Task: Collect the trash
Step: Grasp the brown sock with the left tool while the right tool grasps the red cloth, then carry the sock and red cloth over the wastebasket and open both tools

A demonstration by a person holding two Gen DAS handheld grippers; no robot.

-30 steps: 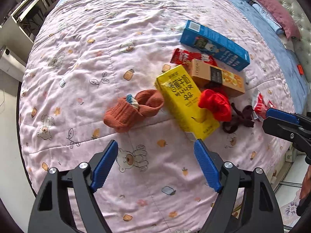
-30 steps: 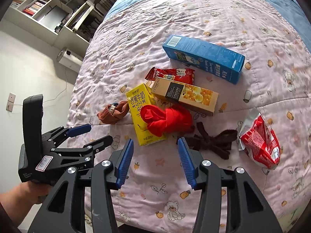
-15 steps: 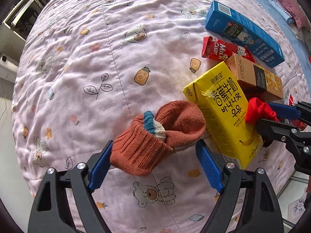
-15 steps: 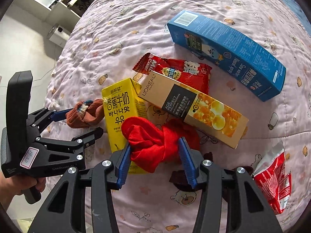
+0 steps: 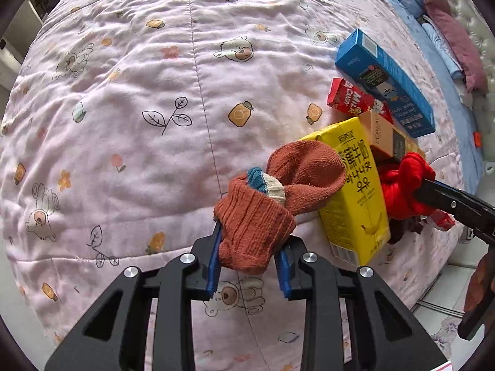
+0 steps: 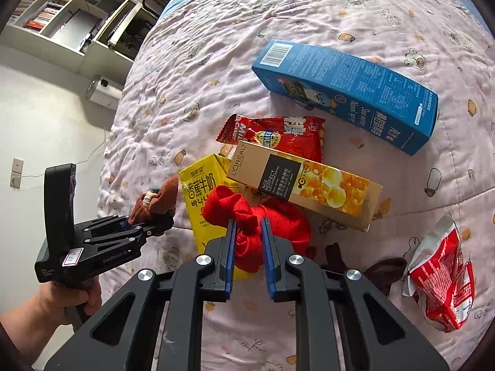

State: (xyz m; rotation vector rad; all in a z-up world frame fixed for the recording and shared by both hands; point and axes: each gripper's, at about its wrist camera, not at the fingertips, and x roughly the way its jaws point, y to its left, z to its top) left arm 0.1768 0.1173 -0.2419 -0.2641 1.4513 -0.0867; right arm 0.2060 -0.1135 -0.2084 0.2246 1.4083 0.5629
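My left gripper (image 5: pixel 249 241) is shut on a rolled brown sock (image 5: pixel 263 213) that lies against a yellow milk carton (image 5: pixel 355 198); it also shows in the right wrist view (image 6: pixel 154 216). My right gripper (image 6: pixel 249 225) is shut on a red sock bundle (image 6: pixel 256 216), which lies on the yellow carton (image 6: pixel 201 198) and below a gold L'Oreal box (image 6: pixel 303 185). A red candy wrapper (image 6: pixel 278 136), a blue box (image 6: pixel 346 92) and a red snack bag (image 6: pixel 442 275) lie on the pink quilt (image 5: pixel 154 92).
A dark brown sock (image 6: pixel 371 272) lies right of the red bundle. The bed's near edge runs below both grippers, with floor beyond. Shelves and a desk (image 6: pixel 77 21) stand past the bed's left side. Pillows (image 5: pixel 448 31) lie at the head of the bed.
Both grippers have closed: the left on the brown sock, the right on the red sock bundle. Both moved in closer to the pile.
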